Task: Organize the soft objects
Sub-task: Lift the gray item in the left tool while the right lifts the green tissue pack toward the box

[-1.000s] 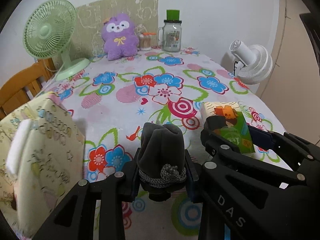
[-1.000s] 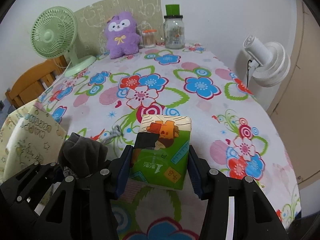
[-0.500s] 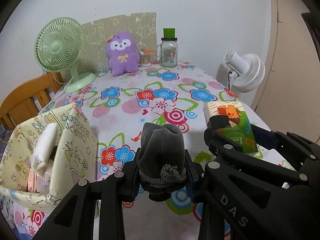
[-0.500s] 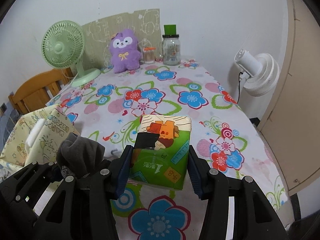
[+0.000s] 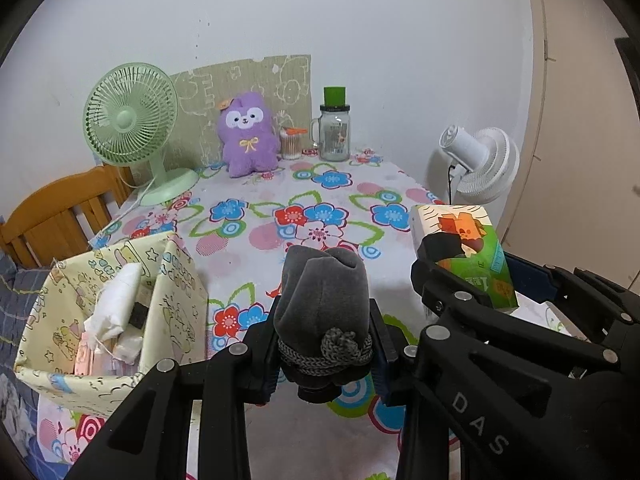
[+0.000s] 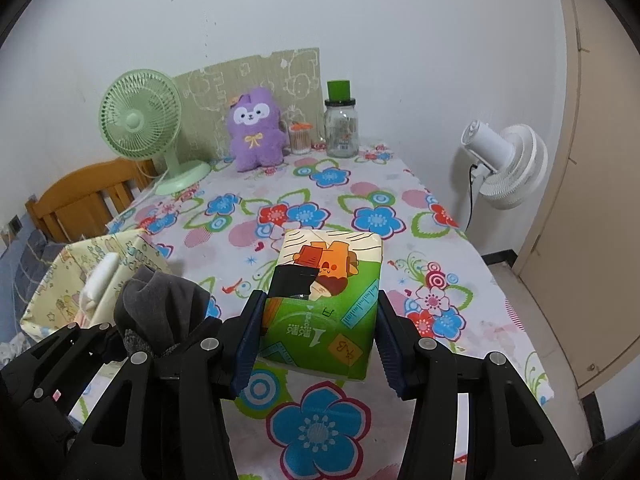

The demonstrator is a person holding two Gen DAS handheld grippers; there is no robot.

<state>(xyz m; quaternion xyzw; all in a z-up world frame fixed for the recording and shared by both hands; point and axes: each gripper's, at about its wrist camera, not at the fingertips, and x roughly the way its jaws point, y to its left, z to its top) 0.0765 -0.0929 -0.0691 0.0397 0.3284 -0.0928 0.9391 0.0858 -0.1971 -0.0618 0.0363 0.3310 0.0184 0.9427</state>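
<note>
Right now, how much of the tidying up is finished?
Part done: the yellow fabric bin at the table's left edge already holds white and pink soft packs. In hand: the left gripper clamps a grey rolled cloth, the right gripper a green tissue pack. Left: binning both, maybe the purple plush.

The pouch (image 5: 322,316) hides its own underside and the surface (image 5: 256,248) behind it. At nine o'clock, the chair (image 5: 56,216) is cut by the edge. The bin's (image 5: 176,300) contents are too jumbled to identify. The jar's (image 6: 341,130) label is unreadable.
</note>
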